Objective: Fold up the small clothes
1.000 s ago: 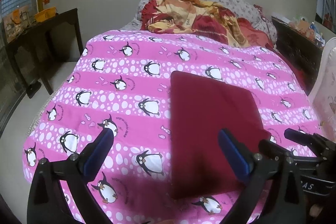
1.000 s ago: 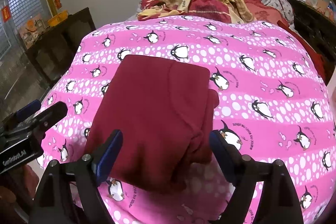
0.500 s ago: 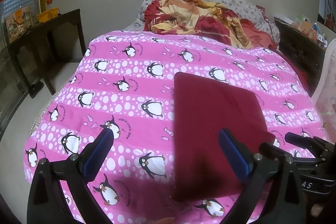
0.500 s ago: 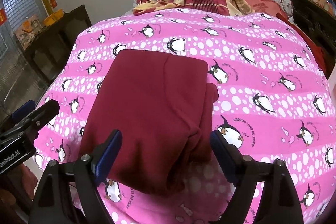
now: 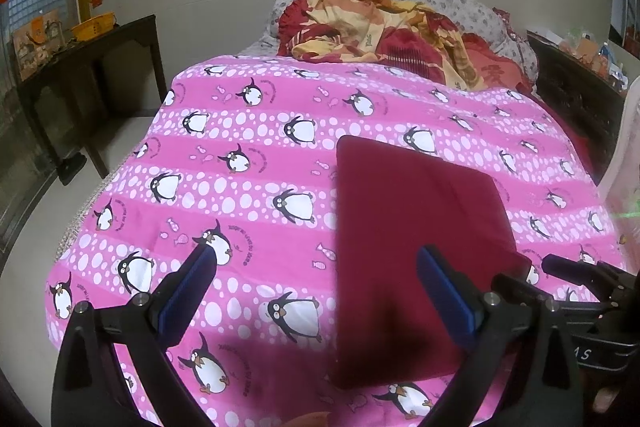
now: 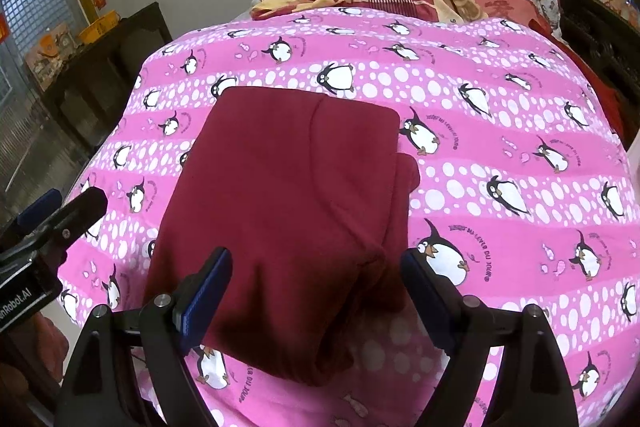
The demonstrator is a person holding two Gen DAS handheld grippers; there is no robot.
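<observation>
With both the left tool (image 5: 316,287) and right tool (image 6: 316,287) released, grasp the soft, limp garment (image 6: 288,211) at its thick near folded edge to prevent unfolding.

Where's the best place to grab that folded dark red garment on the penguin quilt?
Probably the near right corner of the dark red garment, coming in low from the bed's near edge. Layers bunch thick there and lift slightly off the penguin quilt; elsewhere it lies flat.
</observation>
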